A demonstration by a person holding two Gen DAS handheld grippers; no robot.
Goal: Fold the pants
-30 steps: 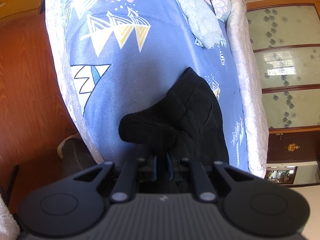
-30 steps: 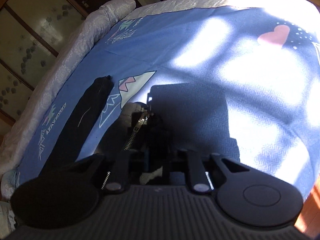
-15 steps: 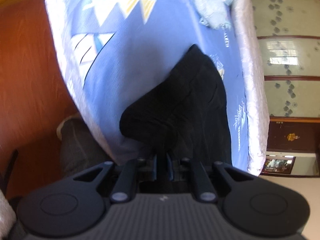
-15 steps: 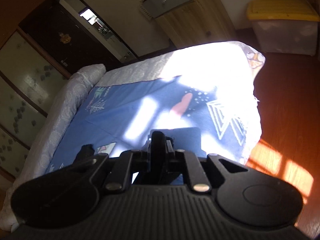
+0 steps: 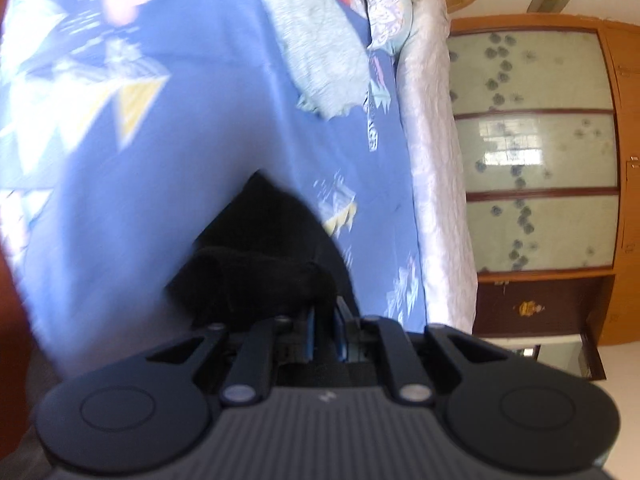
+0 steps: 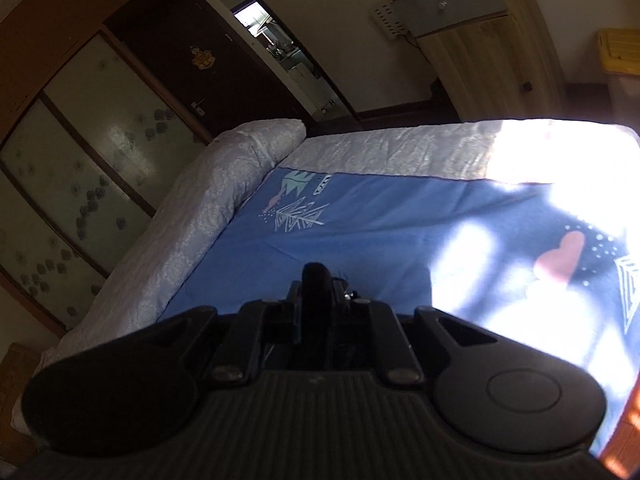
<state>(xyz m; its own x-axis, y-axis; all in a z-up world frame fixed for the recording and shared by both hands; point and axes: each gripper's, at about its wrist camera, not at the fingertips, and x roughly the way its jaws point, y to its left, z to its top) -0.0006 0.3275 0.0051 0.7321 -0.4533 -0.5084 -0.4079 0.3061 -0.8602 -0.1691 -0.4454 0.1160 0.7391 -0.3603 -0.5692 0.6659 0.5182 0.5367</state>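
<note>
Left wrist view. The left gripper (image 5: 323, 322) had its jaws drawn nearly together, their blue pads at 6 o'clock, with black fabric of the pants (image 5: 264, 256) bunched directly ahead of them and apparently pinched between them. From the jaws the pants spread toward 12 o'clock, ending in a dark point on the blue patterned bedsheet (image 5: 192, 128). A rolled fold of the garment lay just at 10 o'clock of the jaws. A pale blue-grey blanket (image 5: 320, 48) lay heaped at 12 o'clock, well apart from the pants. A white quilted bed edge (image 5: 436, 168) ran along 2 o'clock, with a wooden wardrobe with frosted panels (image 5: 536, 152) at 3 o'clock.

Right wrist view. The right gripper (image 6: 316, 300) had its jaws closed on a narrow upright ridge of black cloth that rose between them at centre; little else of the garment showed here. The sheet extended toward 12 o'clock, sunlit at 3 o'clock. A dark door (image 6: 208, 60) stood at 11 o'clock.
</note>
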